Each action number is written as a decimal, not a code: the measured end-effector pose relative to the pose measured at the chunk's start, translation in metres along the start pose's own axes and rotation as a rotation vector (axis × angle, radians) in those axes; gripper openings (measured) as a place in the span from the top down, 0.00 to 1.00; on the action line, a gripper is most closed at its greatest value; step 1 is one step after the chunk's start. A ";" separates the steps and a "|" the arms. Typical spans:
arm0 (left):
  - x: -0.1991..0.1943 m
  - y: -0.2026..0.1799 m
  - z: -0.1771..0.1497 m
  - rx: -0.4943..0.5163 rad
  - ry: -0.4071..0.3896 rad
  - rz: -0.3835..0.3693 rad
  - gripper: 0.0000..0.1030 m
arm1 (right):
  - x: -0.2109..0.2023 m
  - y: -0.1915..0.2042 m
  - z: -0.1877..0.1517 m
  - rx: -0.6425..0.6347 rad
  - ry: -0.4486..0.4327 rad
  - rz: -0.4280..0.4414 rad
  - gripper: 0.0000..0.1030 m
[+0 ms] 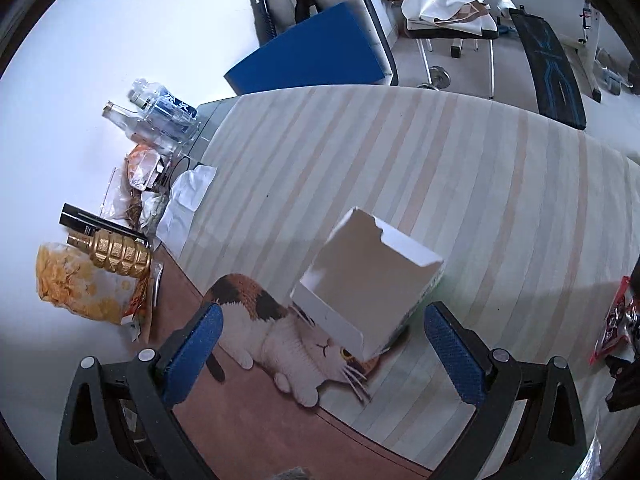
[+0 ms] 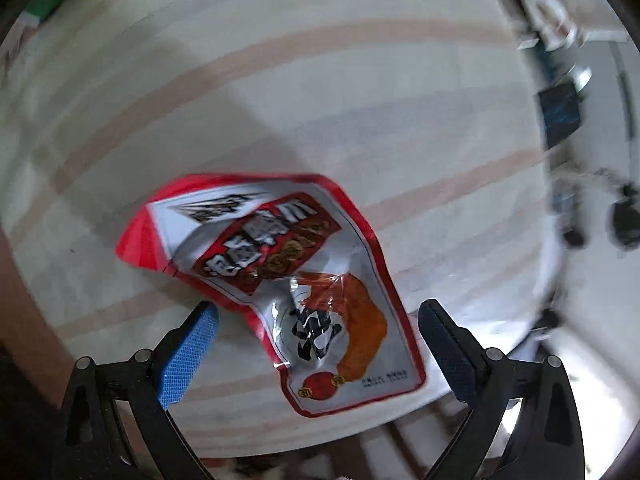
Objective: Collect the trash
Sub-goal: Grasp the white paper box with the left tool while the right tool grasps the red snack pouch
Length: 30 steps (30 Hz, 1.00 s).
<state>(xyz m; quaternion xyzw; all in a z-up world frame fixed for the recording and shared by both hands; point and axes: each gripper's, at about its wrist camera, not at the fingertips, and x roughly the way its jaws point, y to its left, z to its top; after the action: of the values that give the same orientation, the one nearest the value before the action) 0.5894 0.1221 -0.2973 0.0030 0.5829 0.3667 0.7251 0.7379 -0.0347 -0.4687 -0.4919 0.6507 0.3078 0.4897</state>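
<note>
Both tongs are spread wide: the left gripper (image 1: 322, 350) faces a white carton (image 1: 366, 286) mid-table; the right gripper (image 2: 318, 350) straddles a red snack wrapper (image 2: 288, 280) near the striped cloth's (image 1: 460, 184) edge; bottles (image 1: 160, 114) and a chip bag (image 1: 78, 282) crowd the far edge.

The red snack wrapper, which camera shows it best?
The right wrist view. There the red snack wrapper fills the middle of the picture, lying on the striped cloth between the open fingers of the right gripper. The left wrist view catches only a sliver of it at the right edge.
</note>
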 end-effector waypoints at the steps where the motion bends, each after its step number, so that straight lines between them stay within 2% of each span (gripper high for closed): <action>1: 0.000 0.002 0.002 0.001 -0.003 -0.003 0.00 | 0.003 -0.010 -0.001 0.055 0.004 0.056 0.03; 3: 0.000 0.006 0.004 0.015 -0.006 -0.017 0.00 | 0.004 -0.026 -0.007 0.169 -0.019 0.142 0.12; 5: 0.003 0.013 0.005 0.016 0.005 -0.039 0.00 | -0.001 -0.048 -0.018 0.380 -0.073 0.229 0.23; 6: 0.005 0.016 0.006 0.011 0.016 -0.056 0.00 | -0.002 -0.058 -0.026 0.487 -0.084 0.305 0.29; 9: 0.011 0.023 0.008 0.018 0.042 -0.124 0.00 | 0.006 -0.076 -0.045 0.761 -0.115 0.568 0.30; 10: 0.014 0.024 0.009 0.026 0.045 -0.149 0.00 | 0.008 -0.077 -0.049 0.816 -0.123 0.654 0.28; 11: 0.017 0.025 0.011 0.039 0.049 -0.188 0.00 | 0.008 -0.076 -0.050 0.826 -0.132 0.717 0.19; 12: 0.018 0.026 0.013 0.048 0.043 -0.207 0.00 | 0.004 -0.075 -0.050 0.819 -0.149 0.695 0.10; 15: 0.028 0.023 0.023 0.104 0.055 -0.277 0.00 | -0.010 -0.070 -0.057 0.800 -0.218 0.530 0.08; 17: 0.038 0.014 0.030 0.158 0.088 -0.314 0.00 | -0.015 -0.070 -0.054 0.796 -0.230 0.483 0.07; 20: 0.052 -0.002 0.037 0.271 0.113 -0.305 0.00 | -0.015 -0.060 -0.050 0.789 -0.237 0.421 0.07; 25: 0.065 -0.024 0.037 0.400 0.147 -0.287 0.00 | -0.013 -0.035 -0.037 0.811 -0.272 0.340 0.07; 30: 0.079 -0.031 0.034 0.454 0.189 -0.268 0.00 | -0.007 -0.013 -0.029 0.817 -0.264 0.307 0.03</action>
<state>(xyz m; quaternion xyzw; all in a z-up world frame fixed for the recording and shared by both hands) 0.6390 0.1562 -0.3665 0.0539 0.7103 0.1262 0.6904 0.7410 -0.0617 -0.4512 -0.1126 0.7163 0.1548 0.6710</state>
